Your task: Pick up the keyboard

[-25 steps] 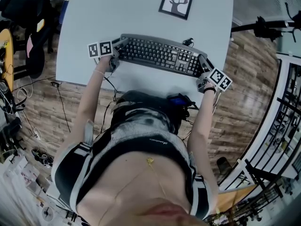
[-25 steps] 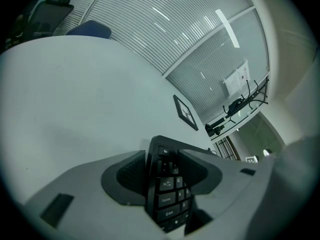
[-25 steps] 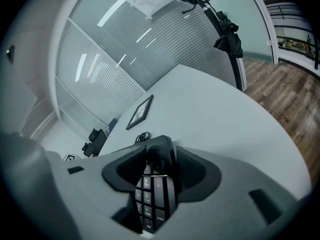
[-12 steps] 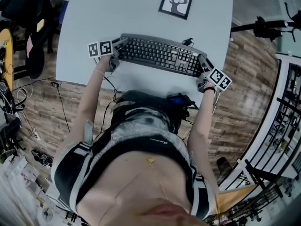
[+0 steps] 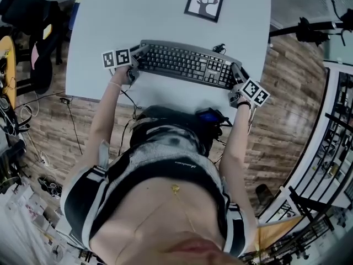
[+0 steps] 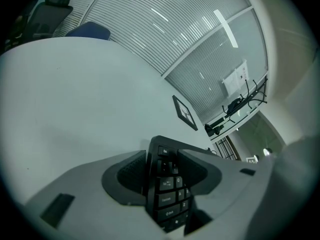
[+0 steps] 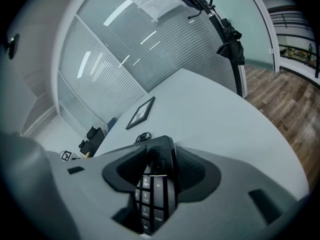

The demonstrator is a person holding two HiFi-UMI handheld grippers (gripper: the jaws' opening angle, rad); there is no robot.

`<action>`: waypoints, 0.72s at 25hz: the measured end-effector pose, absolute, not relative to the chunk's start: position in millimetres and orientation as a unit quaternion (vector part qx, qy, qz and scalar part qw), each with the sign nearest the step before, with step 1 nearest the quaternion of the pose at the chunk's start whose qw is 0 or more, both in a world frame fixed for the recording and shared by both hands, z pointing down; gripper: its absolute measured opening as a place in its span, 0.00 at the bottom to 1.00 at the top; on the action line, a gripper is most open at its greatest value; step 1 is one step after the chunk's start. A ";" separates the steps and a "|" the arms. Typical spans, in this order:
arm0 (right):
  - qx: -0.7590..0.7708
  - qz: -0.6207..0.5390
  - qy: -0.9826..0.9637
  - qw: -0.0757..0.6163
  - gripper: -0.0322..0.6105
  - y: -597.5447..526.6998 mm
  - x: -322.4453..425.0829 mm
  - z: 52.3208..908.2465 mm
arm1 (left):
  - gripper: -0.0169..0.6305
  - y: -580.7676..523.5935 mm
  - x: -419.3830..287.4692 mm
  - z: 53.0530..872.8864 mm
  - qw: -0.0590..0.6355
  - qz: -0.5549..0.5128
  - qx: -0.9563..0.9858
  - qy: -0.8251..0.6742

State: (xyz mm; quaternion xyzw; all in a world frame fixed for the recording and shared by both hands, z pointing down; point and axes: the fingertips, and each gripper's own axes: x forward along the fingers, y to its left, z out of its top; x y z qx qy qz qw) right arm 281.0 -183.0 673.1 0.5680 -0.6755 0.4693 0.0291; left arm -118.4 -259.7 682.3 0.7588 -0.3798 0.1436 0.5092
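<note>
The left gripper (image 5: 140, 54) has its fingers closed on the left end of the keyboard (image 5: 185, 63) — which lies across the near part of the pale worktop (image 5: 138, 10), below a framed deer picture (image 5: 206, 1) — and the right gripper (image 5: 237, 73) has its fingers clamped over the number-pad end.

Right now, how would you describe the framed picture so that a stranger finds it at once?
Start at the pale table. Past the black keyboard, near the far edge, lies a small dark-framed picture. It alone shows an antlered deer head on white.
</note>
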 end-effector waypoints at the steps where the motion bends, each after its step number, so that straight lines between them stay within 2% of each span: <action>1: 0.570 0.468 -0.675 0.030 0.34 -182.0 281.0 673.5 | 0.32 -259.1 -118.4 682.5 0.510 0.144 0.758 -0.380; 18: 0.573 0.447 -0.687 0.022 0.34 -181.8 269.9 618.5 | 0.32 -253.5 -130.2 623.3 0.471 0.129 0.773 -0.404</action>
